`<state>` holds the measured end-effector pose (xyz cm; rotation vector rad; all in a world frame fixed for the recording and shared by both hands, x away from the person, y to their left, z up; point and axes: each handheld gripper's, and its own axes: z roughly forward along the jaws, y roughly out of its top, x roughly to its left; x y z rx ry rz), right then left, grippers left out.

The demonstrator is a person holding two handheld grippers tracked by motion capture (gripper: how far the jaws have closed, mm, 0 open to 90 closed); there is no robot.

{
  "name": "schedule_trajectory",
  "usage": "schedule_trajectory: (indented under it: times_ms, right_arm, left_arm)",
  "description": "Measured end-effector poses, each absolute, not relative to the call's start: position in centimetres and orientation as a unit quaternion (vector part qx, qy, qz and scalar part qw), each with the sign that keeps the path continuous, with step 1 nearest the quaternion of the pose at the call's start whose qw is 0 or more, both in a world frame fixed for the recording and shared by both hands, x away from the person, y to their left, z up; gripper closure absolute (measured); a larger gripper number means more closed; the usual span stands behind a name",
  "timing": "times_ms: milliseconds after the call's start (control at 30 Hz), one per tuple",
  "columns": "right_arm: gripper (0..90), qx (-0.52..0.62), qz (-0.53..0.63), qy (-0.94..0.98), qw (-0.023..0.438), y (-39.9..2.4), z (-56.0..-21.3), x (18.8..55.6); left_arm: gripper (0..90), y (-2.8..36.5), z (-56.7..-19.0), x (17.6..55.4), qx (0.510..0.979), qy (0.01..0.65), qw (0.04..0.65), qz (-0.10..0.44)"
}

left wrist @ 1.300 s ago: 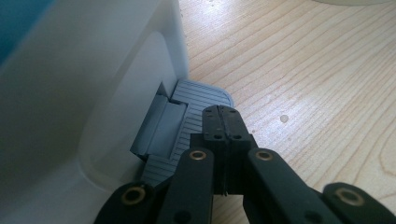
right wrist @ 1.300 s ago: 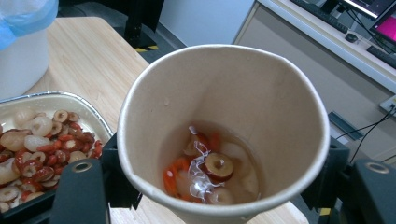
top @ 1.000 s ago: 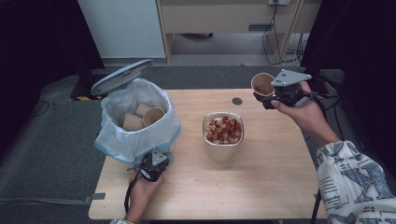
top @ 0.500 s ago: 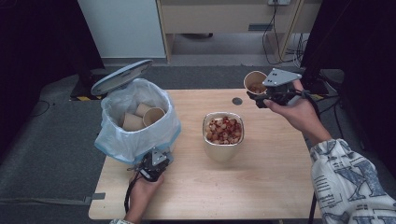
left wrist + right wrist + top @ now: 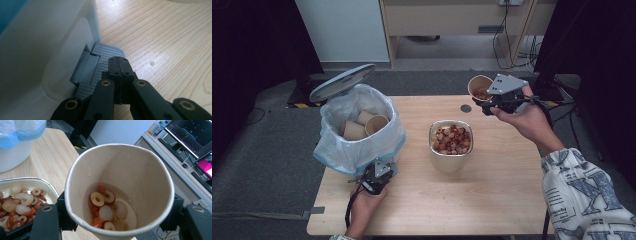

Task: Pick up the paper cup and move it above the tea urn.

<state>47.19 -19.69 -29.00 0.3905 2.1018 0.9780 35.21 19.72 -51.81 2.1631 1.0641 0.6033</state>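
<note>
Above the far right corner of the surface [image 5: 512, 165], paper cup [image 5: 479, 88] held upright in right gripper [image 5: 488, 102], fingers just closed on its wall. Metal bowl [image 5: 451, 150] toward surface centre, nearer this hand. Left gripper [image 5: 119, 65] clenched empty on bin pedal [image 5: 105, 53].
</note>
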Motion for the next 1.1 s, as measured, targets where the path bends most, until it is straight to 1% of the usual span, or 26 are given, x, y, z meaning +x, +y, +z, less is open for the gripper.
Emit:
schedule_trajectory:
  times_ms: [433,733,1100]
  right_arm:
    - [32.9,0.138,0.372,0.828,0.396,-19.4,-28.6,47.5]
    - [32.8,0.136,0.367,0.825,0.408,-20.2,-28.2,47.6]
    - [32.6,0.121,0.356,0.828,0.416,-19.4,-28.0,47.7]
  left_arm:
    - [89.8,19.7,-51.8,35.2,0.824,0.406,0.322,0.23]
    - [89.8,19.7,-51.8,35.2,0.824,0.405,0.323,0.23]
    - [89.8,19.7,-51.8,35.2,0.823,0.406,0.324,0.229]
